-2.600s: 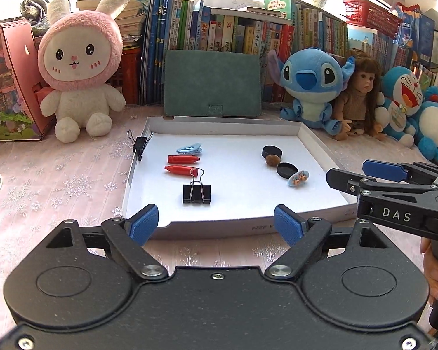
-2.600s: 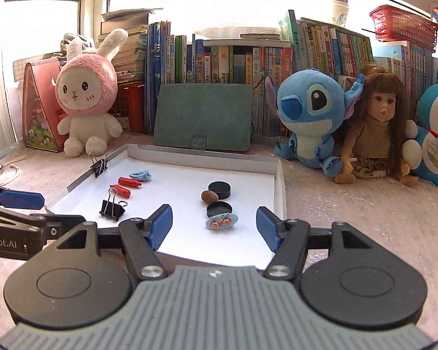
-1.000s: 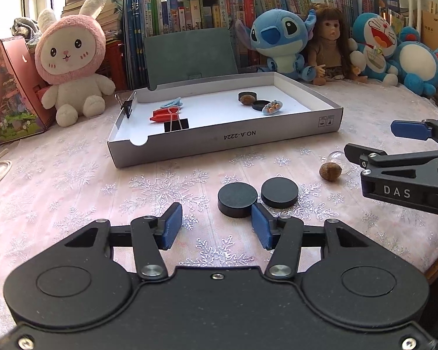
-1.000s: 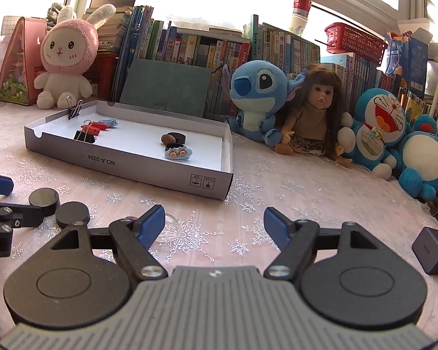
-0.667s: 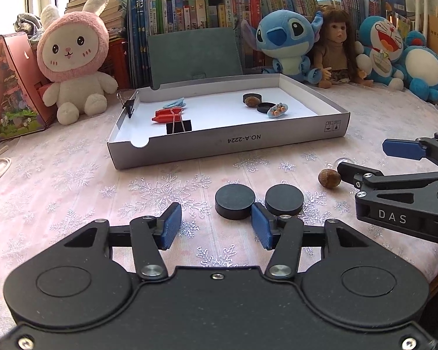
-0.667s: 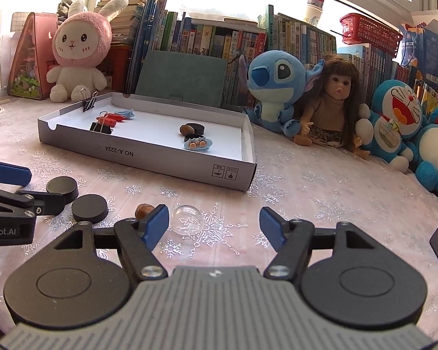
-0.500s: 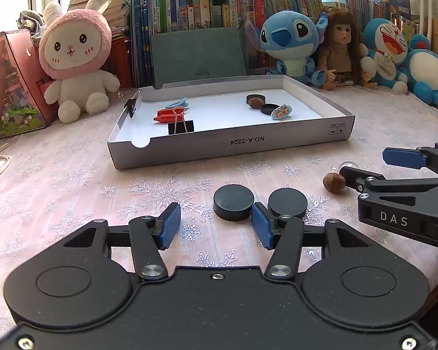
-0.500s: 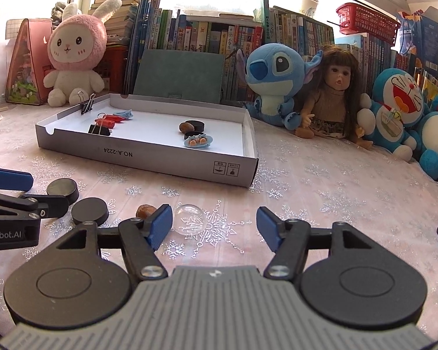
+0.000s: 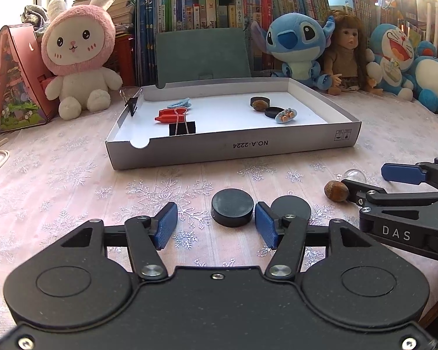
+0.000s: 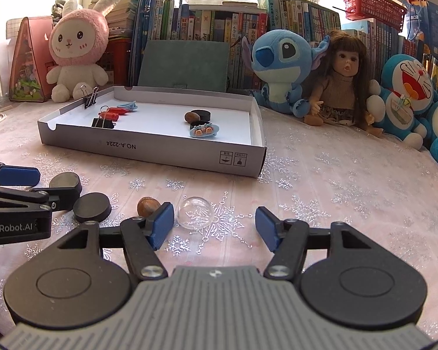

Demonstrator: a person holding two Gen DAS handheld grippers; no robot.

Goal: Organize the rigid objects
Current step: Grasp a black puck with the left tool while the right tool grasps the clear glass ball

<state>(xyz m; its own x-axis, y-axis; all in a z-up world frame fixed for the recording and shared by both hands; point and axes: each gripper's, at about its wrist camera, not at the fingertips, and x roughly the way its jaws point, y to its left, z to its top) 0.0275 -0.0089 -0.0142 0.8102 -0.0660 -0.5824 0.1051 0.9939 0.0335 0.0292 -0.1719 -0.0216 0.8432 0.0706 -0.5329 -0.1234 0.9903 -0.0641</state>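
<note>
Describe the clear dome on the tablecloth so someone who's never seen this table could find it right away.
Start at the white cardboard tray on the snowflake tablecloth and come toward the camera from its front wall. Four small things lie there in a row: two black discs, a brown nut, then the clear dome, rightmost, just ahead of the open right tool. It is the only see-through one.

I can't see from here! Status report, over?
Left hand-held gripper open around black puck. Right hand-held gripper open near clear dome. Nut beside its finger.
</note>
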